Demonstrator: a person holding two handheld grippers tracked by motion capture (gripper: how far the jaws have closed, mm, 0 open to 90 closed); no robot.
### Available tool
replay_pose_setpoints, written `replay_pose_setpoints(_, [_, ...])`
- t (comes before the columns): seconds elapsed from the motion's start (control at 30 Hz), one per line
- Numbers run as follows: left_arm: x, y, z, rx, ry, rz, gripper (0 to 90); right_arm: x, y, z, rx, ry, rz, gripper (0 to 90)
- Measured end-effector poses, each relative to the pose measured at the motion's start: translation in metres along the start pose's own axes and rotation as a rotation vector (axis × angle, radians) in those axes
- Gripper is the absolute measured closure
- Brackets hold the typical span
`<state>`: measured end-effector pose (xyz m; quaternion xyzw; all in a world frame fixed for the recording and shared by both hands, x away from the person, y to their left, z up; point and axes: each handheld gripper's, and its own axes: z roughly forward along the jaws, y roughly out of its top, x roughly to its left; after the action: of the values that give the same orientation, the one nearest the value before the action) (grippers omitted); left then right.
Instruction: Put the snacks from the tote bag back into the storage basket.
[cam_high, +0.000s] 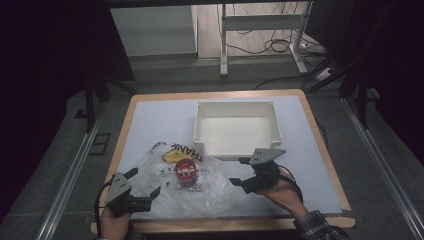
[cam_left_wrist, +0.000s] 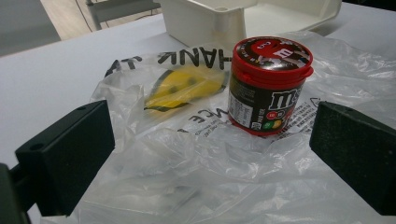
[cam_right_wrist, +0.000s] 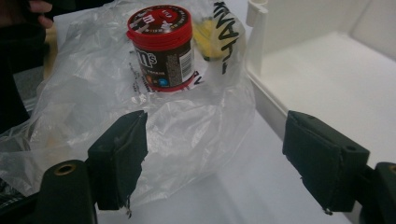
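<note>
A small brown candy jar (cam_high: 186, 172) with a red lid stands upright on a crumpled clear plastic bag (cam_high: 212, 192) printed with black letters and a yellow face. My left gripper (cam_high: 144, 182) is at the bag's near left edge, open. In the left gripper view the jar (cam_left_wrist: 268, 84) stands ahead, right of centre, beyond the wide-apart jaws of my left gripper (cam_left_wrist: 210, 158), with the bag (cam_left_wrist: 187, 158) lying between them. My right gripper (cam_high: 237, 171) sits at the bag's right side, open. Its view shows the jar (cam_right_wrist: 161, 46) farther off and the bag (cam_right_wrist: 187, 126) between the jaws of my right gripper (cam_right_wrist: 219, 158).
An empty white rectangular box (cam_high: 235, 103) stands on the pale mat (cam_high: 155, 120) just behind the bag, close to my right gripper; its corner (cam_right_wrist: 254, 42) rises right of the jar. The table's wooden front edge (cam_high: 225, 225) runs under both hands.
</note>
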<state>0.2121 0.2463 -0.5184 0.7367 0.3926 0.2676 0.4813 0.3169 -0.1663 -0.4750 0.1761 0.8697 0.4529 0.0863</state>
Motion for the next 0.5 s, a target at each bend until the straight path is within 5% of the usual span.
replay_pose_setpoints(0.23, [0.0,0.0,0.0,0.002,0.0,0.003,0.0,0.003,0.007,0.012,0.012,0.022,-0.03,22.4])
replay_pose_setpoints(0.5, [-0.001,0.0,0.0,0.004,-0.001,0.007,0.1,0.006,0.014,0.026,0.014,0.032,-0.038,8.0])
